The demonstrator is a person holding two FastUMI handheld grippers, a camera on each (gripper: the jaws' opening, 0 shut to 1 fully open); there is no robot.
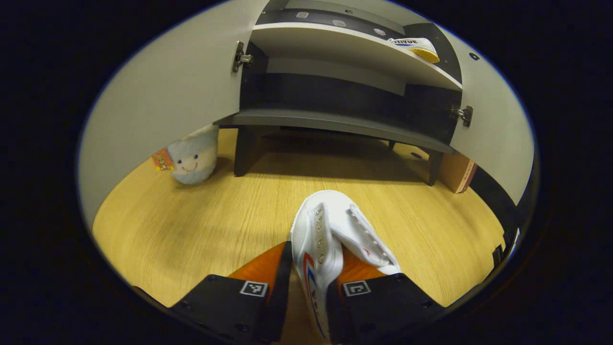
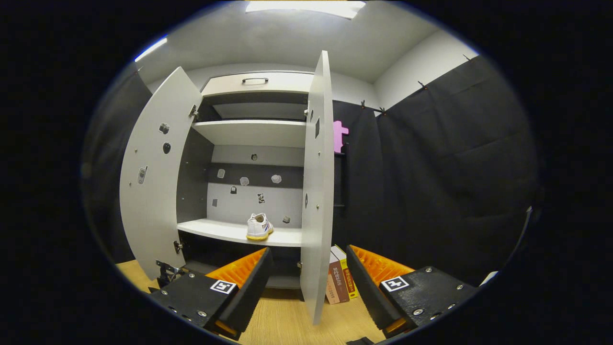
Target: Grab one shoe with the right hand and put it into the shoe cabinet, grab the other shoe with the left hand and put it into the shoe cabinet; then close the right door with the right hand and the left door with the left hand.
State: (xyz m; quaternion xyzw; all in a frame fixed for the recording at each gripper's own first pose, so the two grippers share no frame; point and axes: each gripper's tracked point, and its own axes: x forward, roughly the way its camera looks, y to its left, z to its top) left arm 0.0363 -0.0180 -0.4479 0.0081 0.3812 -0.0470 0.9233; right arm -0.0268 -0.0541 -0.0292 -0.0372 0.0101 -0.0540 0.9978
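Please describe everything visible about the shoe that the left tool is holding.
The shoe is a white canvas sneaker with metal eyelets, an open tongue, no visible laces, and red and blue stripes on its side. The left tool grips its heel end from both sides, the toe pointing forward toward the open shoe cabinet, over the wooden floor.

Two white shoes — one [image 1: 330,239] on the floor, one [image 2: 259,226] on a cabinet shelf. Two cabinet doors — left [image 2: 153,182], right [image 2: 317,191]. One plush toy [image 1: 191,155]. Two books [image 2: 341,280].
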